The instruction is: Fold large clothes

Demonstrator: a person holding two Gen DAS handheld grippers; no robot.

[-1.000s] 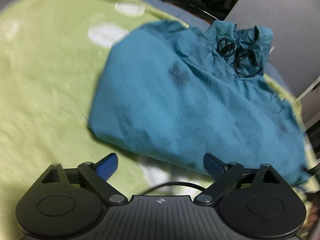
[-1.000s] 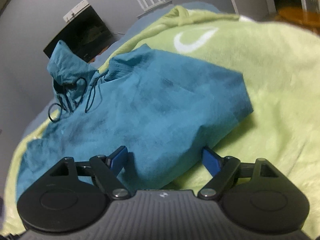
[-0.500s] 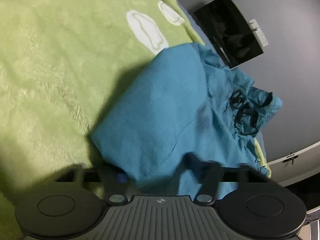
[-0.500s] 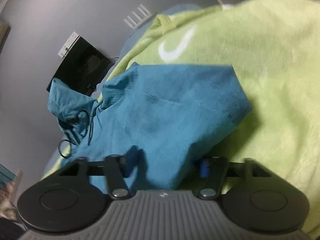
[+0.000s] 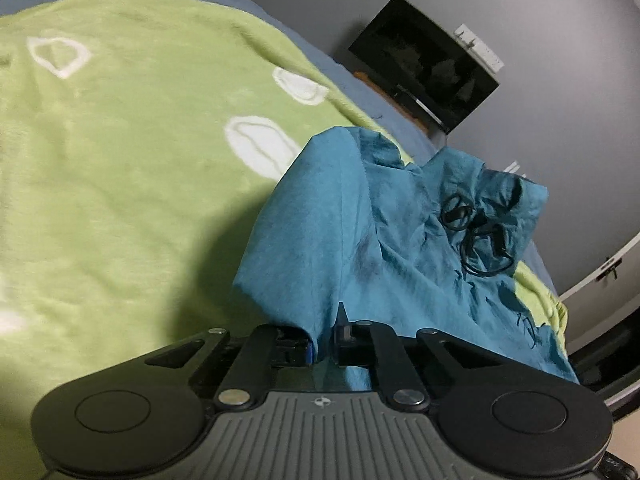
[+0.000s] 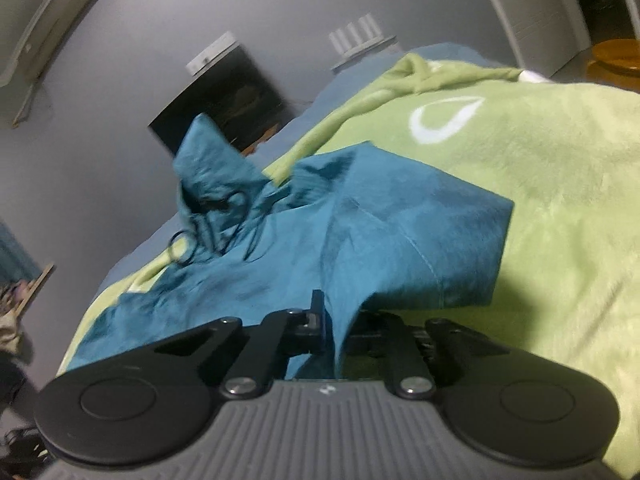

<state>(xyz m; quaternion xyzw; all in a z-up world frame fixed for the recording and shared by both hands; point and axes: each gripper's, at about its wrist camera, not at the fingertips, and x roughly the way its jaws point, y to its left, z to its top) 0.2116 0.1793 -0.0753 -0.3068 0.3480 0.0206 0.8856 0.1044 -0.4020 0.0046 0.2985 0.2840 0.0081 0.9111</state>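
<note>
A teal hooded garment point(image 5: 360, 240) with black drawstrings point(image 5: 476, 228) lies on a green blanket point(image 5: 120, 180). My left gripper point(image 5: 325, 340) is shut on the garment's near edge, and cloth rises from between the jaws. The same garment shows in the right wrist view point(image 6: 380, 240), hood point(image 6: 208, 168) at the far left. My right gripper point(image 6: 334, 336) is shut on another part of the near edge, with a folded corner point(image 6: 472, 248) hanging to the right.
The green blanket point(image 6: 540, 180) with white ring patterns covers a bed with a blue sheet point(image 5: 352, 76). A dark screen point(image 5: 424, 64) stands against the grey wall behind. An orange object point(image 6: 616, 56) sits far right in the right wrist view.
Both grippers went from open to shut on the garment's near edge. The gripped edge has lifted off the blanket and the cloth now drapes from the jaws.
</note>
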